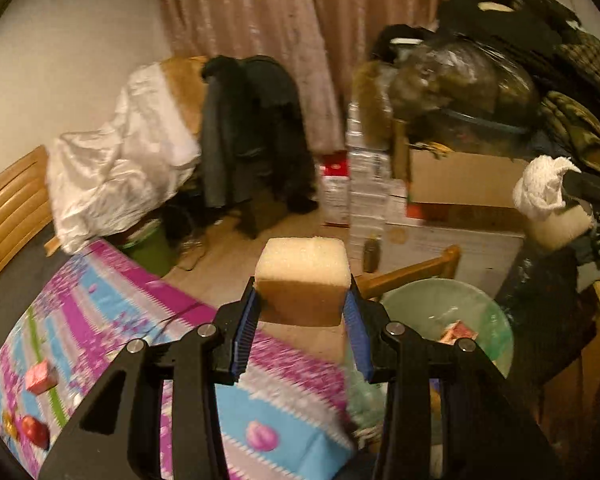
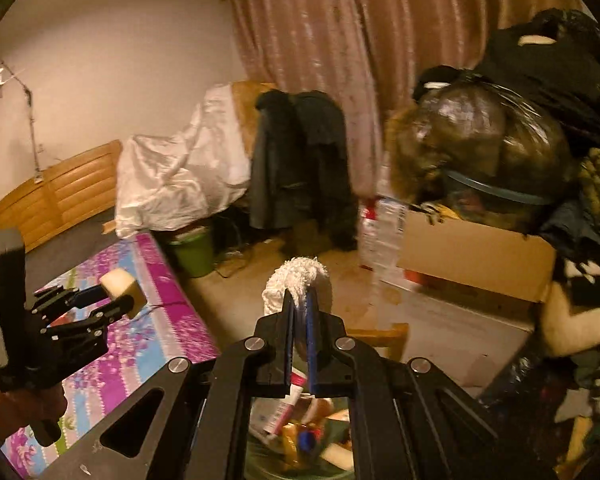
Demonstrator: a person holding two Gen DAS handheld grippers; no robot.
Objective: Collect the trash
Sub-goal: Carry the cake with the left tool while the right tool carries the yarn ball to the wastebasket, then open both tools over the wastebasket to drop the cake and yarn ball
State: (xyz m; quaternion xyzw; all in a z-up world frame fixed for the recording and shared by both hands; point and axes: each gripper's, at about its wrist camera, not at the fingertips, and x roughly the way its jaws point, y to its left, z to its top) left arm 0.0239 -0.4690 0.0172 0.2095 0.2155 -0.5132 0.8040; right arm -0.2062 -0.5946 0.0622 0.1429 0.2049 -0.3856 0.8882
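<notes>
1. foam block (image 1: 303,276), pale yellow, sits clamped between the blue pads of the left gripper (image 1: 303,312); its lower end is hidden behind the jaws.
2. seen from the right wrist, the same block and gripper hang above the purple and blue flowered tablecloth (image 2: 148,344); a hand (image 2: 16,404) grips the handle, mostly cut off at the frame edge.
3. the right gripper (image 2: 299,320) is clenched tight on a white fluffy rag (image 2: 300,280), which bulges above the fingertips; how much rag hangs below is hidden by the jaws.
4. a bin lined with a green bag (image 1: 491,320) stands beside the table edge, partly covered by the left gripper; a red scrap lies inside, other contents too blurred to name.
5. through the right gripper's frame, trash in the bin (image 2: 296,432) shows only in slivers.
6. on the cloth at lower left, a small pink cube (image 1: 40,378) and a red round thing (image 1: 35,432) are smeared by blur.
7. the dark pile (image 1: 499,80) over the cardboard box (image 1: 463,180) is hard to make out.
</notes>
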